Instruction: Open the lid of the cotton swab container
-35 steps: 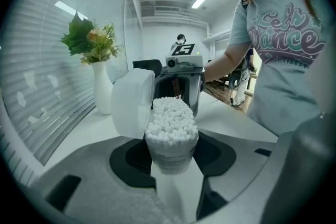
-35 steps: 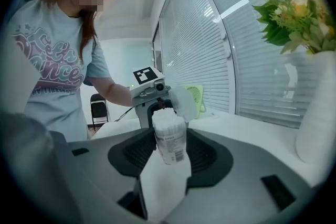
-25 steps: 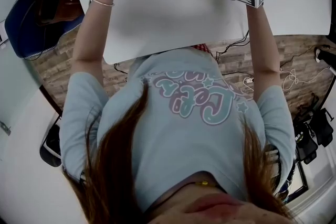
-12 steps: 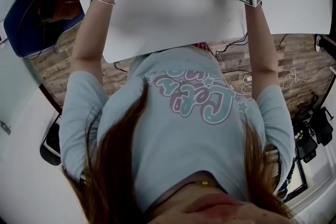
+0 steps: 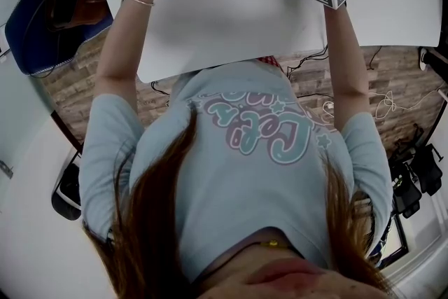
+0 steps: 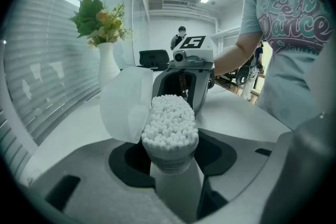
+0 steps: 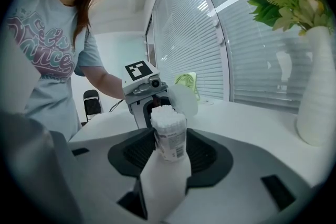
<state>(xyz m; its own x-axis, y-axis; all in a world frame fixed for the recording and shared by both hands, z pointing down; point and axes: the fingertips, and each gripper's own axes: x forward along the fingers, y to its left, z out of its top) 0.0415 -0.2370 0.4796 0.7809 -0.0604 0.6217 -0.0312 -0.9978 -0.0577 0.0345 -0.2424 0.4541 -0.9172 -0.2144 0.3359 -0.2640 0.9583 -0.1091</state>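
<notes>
1. Spillage is looking like the main risk. The cotton swab container (image 7: 171, 139) is being held with its lid (image 6: 125, 112) already swung open, hanging off the rim on the side nearer the vase (image 6: 108, 68). The swabs (image 6: 169, 122) are standing packed above the mouth. In the left gripper view the mouth is leaning toward the camera, so more tilt would probably send swabs sliding onto the table (image 6: 236, 113).
2. Slipping is the second worry. Two grippers are gripping one small, smooth body from opposite sides, so any pulling or twisting against each other could be working it loose.
3. Lid trouble is also possible: a nudge from either gripper could be folding it back over the swabs or straining its hinge.
4. The left gripper (image 6: 173, 173) is holding its jaws partway apart, with the fingers (image 6: 128, 157) pressing on the container's lower body. The swab tops and the lid are rising clear above them.
5. The right gripper (image 7: 169, 164) is doing the same from the opposite side. Its fingers (image 7: 210, 152) are flanking and clamping the labelled body low down.
6. The container is sitting over the table, well apart from the vase, on the person's side of it.
</notes>
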